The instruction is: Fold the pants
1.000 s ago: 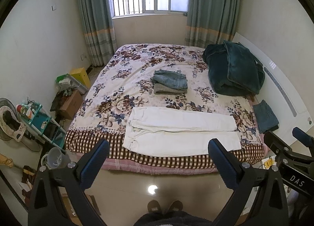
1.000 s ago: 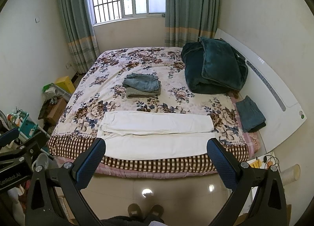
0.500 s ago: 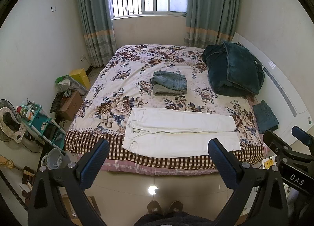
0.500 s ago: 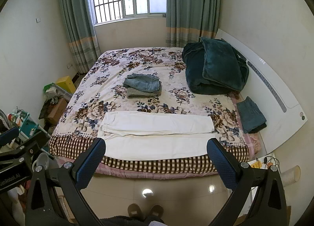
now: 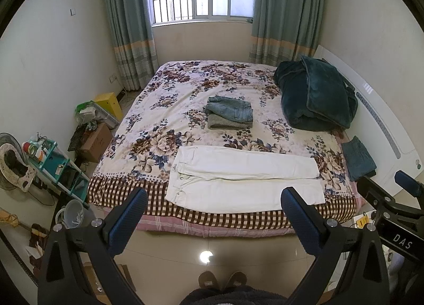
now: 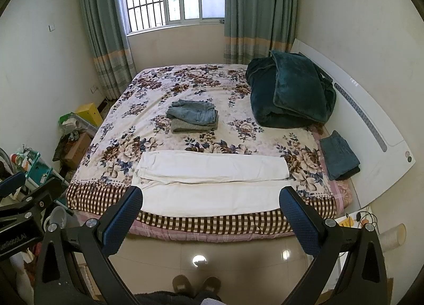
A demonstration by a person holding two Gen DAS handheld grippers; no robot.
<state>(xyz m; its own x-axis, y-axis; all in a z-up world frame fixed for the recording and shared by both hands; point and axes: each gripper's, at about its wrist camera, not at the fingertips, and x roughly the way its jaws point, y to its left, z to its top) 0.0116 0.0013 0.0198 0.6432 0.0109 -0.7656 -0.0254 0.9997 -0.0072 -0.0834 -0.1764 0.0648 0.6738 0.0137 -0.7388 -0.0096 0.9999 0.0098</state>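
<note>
white pants flat on the bed, both grippers held back over the floor.

left gripper (image 5: 213,204) hangs with fingers (image 5: 128,216) spread wide, empty; right gripper (image 6: 210,203) likewise, fingers (image 6: 296,220) apart. the pants (image 5: 245,177) lie along the bed's (image 5: 164,119) near edge, waist to the left, legs to the right. behind them sits a folded stack (image 5: 229,112); a teal blanket (image 5: 315,96) is heaped far right.

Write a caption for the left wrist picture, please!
White pants spread flat on a flowery bed, open left gripper waiting above the floor.
</note>
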